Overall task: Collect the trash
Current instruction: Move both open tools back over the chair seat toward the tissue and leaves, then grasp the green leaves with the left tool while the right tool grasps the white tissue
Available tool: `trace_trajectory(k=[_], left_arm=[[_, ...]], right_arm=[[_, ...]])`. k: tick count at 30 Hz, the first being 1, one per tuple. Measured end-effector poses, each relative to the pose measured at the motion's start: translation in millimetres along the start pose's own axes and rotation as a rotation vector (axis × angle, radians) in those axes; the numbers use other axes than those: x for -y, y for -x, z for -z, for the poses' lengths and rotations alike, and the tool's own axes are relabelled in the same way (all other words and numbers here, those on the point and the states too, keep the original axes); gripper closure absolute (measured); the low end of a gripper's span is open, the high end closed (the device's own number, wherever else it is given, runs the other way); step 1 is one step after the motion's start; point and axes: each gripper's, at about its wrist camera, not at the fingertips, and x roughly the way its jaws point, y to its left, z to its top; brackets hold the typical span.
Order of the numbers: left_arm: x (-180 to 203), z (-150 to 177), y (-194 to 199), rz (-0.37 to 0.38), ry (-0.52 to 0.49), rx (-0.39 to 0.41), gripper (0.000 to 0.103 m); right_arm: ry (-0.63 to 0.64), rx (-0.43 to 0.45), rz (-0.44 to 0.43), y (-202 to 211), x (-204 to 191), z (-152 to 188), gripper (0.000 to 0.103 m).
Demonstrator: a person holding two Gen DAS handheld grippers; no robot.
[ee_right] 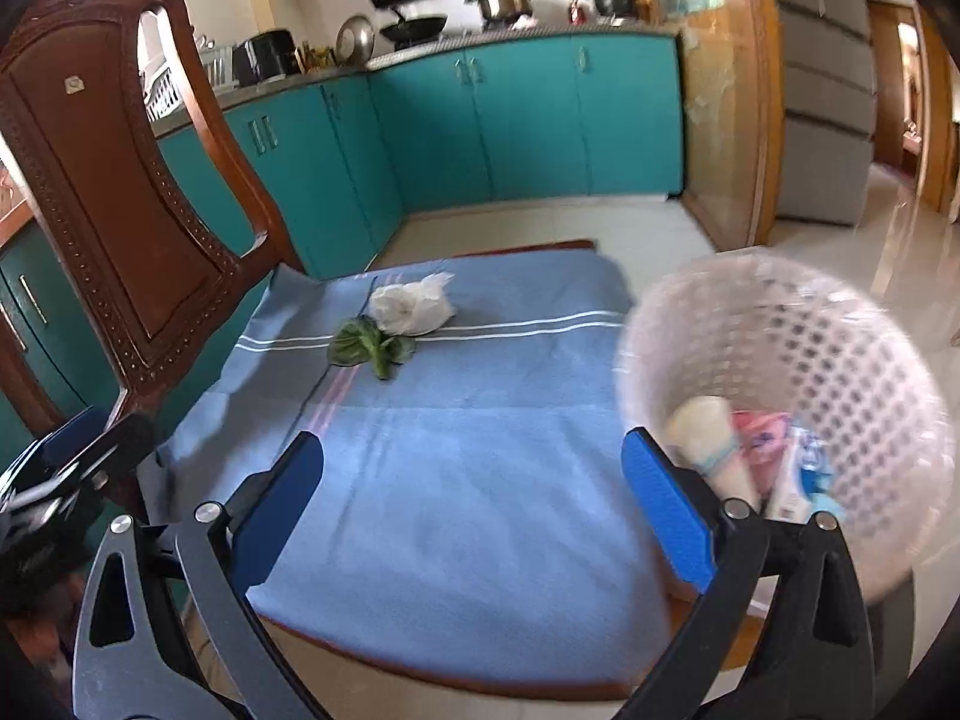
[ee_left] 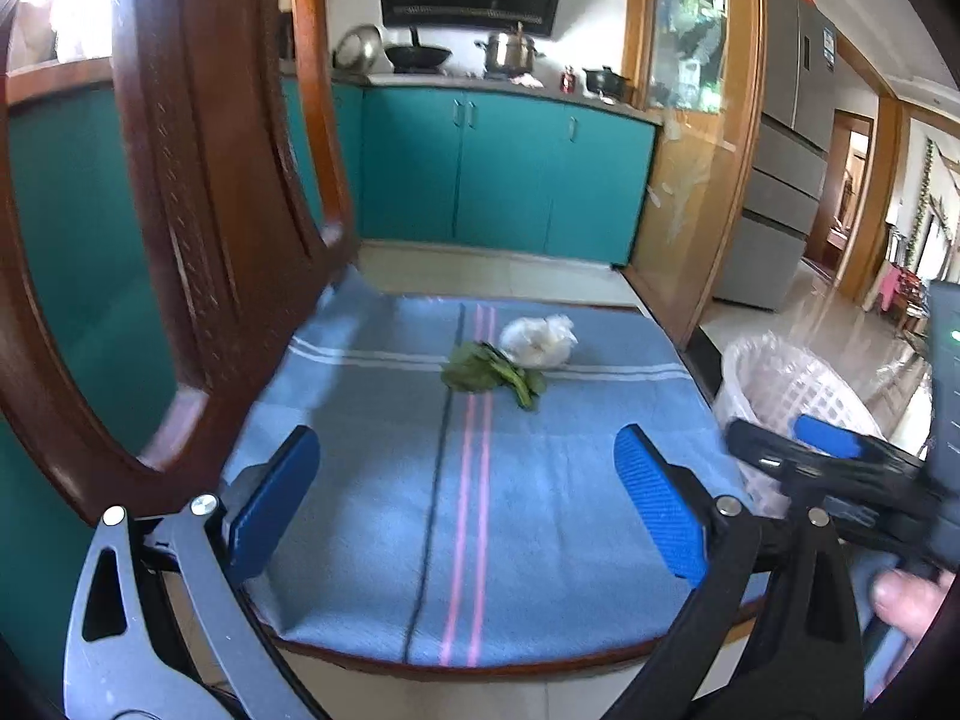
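blue cloth (ee_right: pixel 456 480) lies bare; chair back (ee_right: pixel 120 192) left, basket (ee_right: pixel 840 324) right.

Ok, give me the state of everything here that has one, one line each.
Left gripper: open, empty.
Right gripper: open, empty.
White laundry-style basket: upright, partly filled with trash.
Crumpled white plastic bag: lying on the blue cloth, uncollected.
Green leaf scrap: on the cloth, touching the bag.
Cabinet doors: shut.

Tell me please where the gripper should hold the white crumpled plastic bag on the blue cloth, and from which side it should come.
Probably grip the white plastic bag across its rounded bulk, coming down from above and slightly from the right. The green leaves touch its near-left edge, so that side risks pinching them too. The bag is soft and lies flat on the blue cloth; the open right gripper should close low.
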Motion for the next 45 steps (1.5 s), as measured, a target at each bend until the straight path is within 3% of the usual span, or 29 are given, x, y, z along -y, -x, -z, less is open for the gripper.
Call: trace_trajectory(k=[5, 10, 14, 16, 17, 18, 19, 21, 27, 30, 32, 36, 38, 41, 45], left_arm=[[-19.3, -6.2, -3.8, 0.002, 0.069, -0.003, 0.005], [-42.3, -13.0, -7.9, 0.011, 0.141, -0.014, 0.005], [-48.6, -14.4, -13.0, 0.01, 0.158, -0.026, 0.005], [-49.6, -13.6, -15.5, 0.014, 0.163, -0.036, 0.005], [-48.5, -13.0, -16.5, 0.016, 0.161, -0.041, 0.005], [-47.5, -12.4, -18.3, 0.017, 0.157, -0.046, 0.005], [-46.4, -11.9, -20.5, 0.016, 0.151, -0.05, 0.005], [-43.2, -10.1, -24.3, 0.018, 0.143, -0.061, 0.005], [-18.9, -1.5, -39.9, 0.023, 0.091, -0.097, 0.005], [-5.7, 4.5, -50.5, 0.035, 0.078, -0.127, 0.005], [1.7, 4.0, -61.6, 0.068, 0.101, -0.147, 0.005], [11.8, -7.8, -107.3, 0.07, 0.167, -0.218, 0.011], [18.8, -20.2, -137.5, 0.044, 0.186, -0.235, 0.013], [25.7, -34.4, -178.6, 0.001, 0.208, -0.267, 0.019], [32.7, -43.8, -233.1, -0.078, 0.196, -0.345, 0.024]], right_arm=[[-0.015, -0.064, -0.015, -74.9, -24.2, -40.4, 0.005], [-0.008, -0.127, 0.041, -149.6, -48.5, -77.6, 0.005], [0.038, -0.185, 0.079, -195.2, -67.2, -88.9, 0.007], [0.067, -0.226, 0.122, -214.6, -70.7, -87.4, 0.022], [0.067, -0.242, 0.125, -219.1, -69.6, -86.2, 0.04], [0.06, -0.257, 0.121, -220.9, -66.5, -84.5, 0.045], [0.05, -0.248, 0.111, -218.4, -64.3, -83.7, 0.055], [0.04, -0.216, 0.081, -198.9, -57.3, -85.1, 0.063], [-0.053, 0.0, -0.087, -67.3, -20.4, -78.2, 0.063], [-0.103, 0.081, -0.151, 14.6, 7.2, -47.0, 0.063], [-0.14, 0.095, -0.17, 41.4, 21.3, -27.0, 0.062], [-0.161, 0.092, -0.135, 51.8, 39.2, 6.6, 0.061], [-0.161, 0.043, -0.181, 41.5, 42.6, 8.1, 0.062], [-0.139, 0.069, -0.149, 46.1, 48.8, 5.9, 0.062], [-0.172, 0.06, -0.2, 47.5, 53.8, 1.3, 0.061]])
